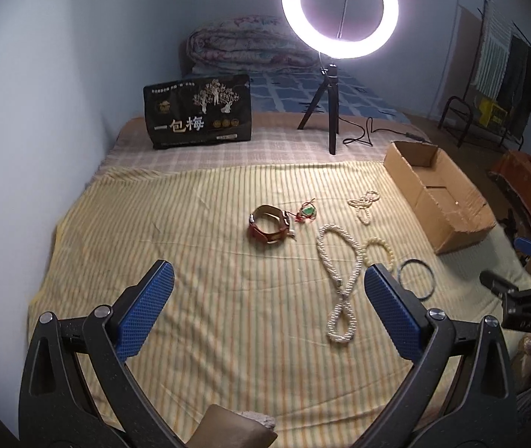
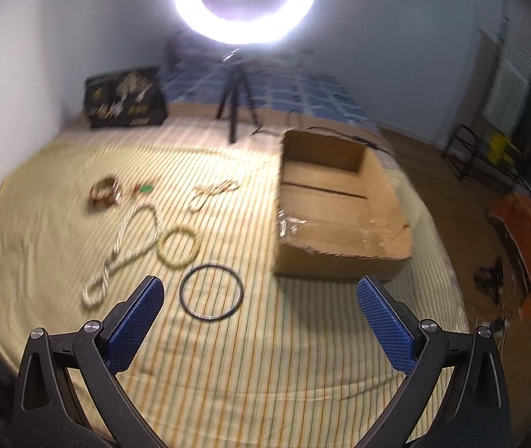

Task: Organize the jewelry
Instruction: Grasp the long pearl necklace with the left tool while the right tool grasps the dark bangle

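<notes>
Right wrist view, both grippers' jaws spread empty, black ring (image 2: 211,292) ahead, cardboard box (image 2: 340,209) beside.

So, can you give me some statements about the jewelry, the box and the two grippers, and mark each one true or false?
1. The cardboard box already holds a necklace. False: only bare cardboard shows inside, and the jewelry lies on the striped cloth.
2. Both grippers are open and hold nothing. True: the left gripper and the right gripper have their jaws wide apart.
3. The dark ring lies flat on the cloth, left of the box. True.
4. The pearl necklace hangs on the ring light. False: it lies on the cloth in a twisted loop.
5. The leather bracelet lies inside the box. False: it rests on the cloth, beside the green pendant.
</notes>
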The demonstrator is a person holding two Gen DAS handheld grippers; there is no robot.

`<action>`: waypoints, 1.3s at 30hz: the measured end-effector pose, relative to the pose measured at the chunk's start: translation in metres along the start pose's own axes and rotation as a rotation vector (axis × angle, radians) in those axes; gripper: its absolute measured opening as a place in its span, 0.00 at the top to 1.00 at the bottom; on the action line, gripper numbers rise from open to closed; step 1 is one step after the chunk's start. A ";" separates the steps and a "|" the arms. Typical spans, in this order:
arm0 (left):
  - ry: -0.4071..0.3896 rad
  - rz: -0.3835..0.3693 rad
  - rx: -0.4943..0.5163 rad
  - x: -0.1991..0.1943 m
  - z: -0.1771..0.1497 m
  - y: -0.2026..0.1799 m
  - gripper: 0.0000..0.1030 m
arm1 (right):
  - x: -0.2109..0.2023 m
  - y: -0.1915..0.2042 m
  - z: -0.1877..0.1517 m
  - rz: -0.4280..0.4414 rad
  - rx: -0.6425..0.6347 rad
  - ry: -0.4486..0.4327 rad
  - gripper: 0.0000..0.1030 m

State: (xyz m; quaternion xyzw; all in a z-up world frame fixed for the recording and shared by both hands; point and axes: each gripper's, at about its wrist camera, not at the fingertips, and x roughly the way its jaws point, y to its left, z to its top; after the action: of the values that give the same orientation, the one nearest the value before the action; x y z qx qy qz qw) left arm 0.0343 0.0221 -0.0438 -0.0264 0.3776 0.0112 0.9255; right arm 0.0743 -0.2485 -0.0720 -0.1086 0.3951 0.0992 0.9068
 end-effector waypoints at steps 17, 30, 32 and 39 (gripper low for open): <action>0.335 -0.242 0.027 0.075 -0.015 -0.030 0.60 | 0.056 0.030 -0.024 0.278 -0.267 0.197 0.51; 0.502 -0.324 -0.173 0.155 0.008 -0.035 0.76 | 0.080 0.050 -0.022 0.363 -0.324 0.272 0.69; 0.526 -0.328 -0.197 0.165 0.007 -0.035 0.76 | 0.084 0.047 -0.021 0.375 -0.313 0.286 0.71; 0.571 -0.318 -0.190 0.188 0.006 -0.047 0.76 | 0.096 0.047 -0.018 0.407 -0.301 0.311 0.76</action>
State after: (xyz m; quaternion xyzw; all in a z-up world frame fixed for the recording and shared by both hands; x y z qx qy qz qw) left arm 0.1748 -0.0243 -0.1691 -0.1732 0.6099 -0.1057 0.7661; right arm 0.1138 -0.1996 -0.1602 -0.1741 0.5240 0.3188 0.7704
